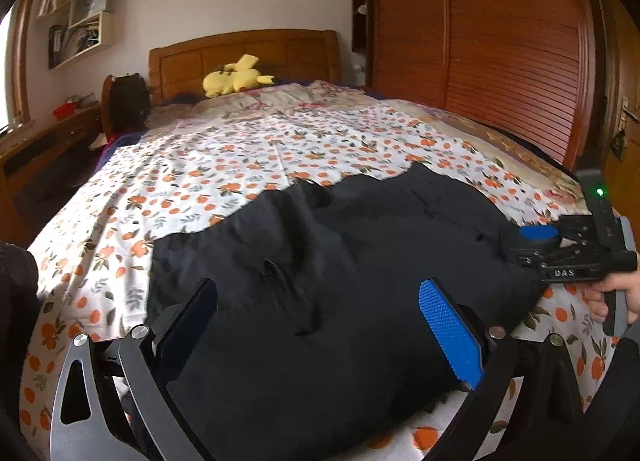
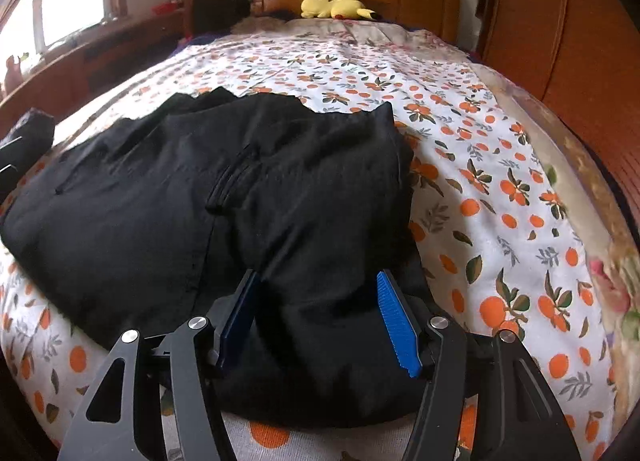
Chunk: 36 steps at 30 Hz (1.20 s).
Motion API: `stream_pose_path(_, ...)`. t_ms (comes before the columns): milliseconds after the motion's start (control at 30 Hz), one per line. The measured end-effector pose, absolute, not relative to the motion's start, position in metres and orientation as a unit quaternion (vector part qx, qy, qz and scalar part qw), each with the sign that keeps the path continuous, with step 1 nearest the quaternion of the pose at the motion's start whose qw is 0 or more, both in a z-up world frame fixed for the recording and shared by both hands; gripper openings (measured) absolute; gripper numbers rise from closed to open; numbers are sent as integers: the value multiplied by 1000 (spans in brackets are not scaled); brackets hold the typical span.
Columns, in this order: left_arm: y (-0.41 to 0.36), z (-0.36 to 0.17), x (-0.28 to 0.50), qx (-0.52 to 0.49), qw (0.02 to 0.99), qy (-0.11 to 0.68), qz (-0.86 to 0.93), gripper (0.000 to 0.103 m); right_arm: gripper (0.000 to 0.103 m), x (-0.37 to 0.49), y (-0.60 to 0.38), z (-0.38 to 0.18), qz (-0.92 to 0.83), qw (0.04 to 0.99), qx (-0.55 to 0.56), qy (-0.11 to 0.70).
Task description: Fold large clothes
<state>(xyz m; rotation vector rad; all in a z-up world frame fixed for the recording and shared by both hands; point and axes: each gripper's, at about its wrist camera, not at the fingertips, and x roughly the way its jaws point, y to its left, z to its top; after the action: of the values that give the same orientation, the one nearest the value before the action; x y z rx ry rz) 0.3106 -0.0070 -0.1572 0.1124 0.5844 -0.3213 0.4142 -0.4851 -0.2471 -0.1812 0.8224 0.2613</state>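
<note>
A large black garment [image 1: 340, 261] lies folded and bunched on the near end of a bed; it also shows in the right wrist view [image 2: 224, 197]. My left gripper [image 1: 320, 313] is open, its fingers wide apart over the garment's near edge, nothing between the pads. My right gripper [image 2: 318, 297] is open too, its blue pads [image 2: 394, 317] either side of a raised fold of the black cloth, not closed on it. The right gripper also shows in the left wrist view [image 1: 538, 239], at the garment's right edge, held by a hand.
The bed has an orange-fruit print sheet [image 1: 240, 157] and a wooden headboard [image 1: 244, 57]. A yellow plush toy [image 1: 236, 79] lies near the pillows. A wooden wardrobe [image 1: 500, 41] stands on the right, a desk and window [image 2: 60, 13] on the left.
</note>
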Motion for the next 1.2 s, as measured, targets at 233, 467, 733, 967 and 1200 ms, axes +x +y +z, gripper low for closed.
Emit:
stream_pose_path(233, -24, -171, 294, 64, 937, 298, -172, 101, 56, 393, -468, -223, 122, 923, -117, 344)
stream_pose_path(467, -21, -186, 280, 59, 933, 315, -167, 101, 55, 381, -425, -212, 187, 923, -115, 317)
stream_pose_path(733, -9, -190, 263, 45, 934, 319, -152, 101, 55, 381, -382, -227, 231, 903, -137, 337)
stream_pose_path(967, 6, -186, 247, 33, 937, 323, -128, 101, 55, 383, -374, -249, 228, 885, -167, 369)
stream_pose_path(1200, 32, -177, 235, 29, 942, 322, -90, 101, 54, 371, -376, -233, 253, 894, -140, 343)
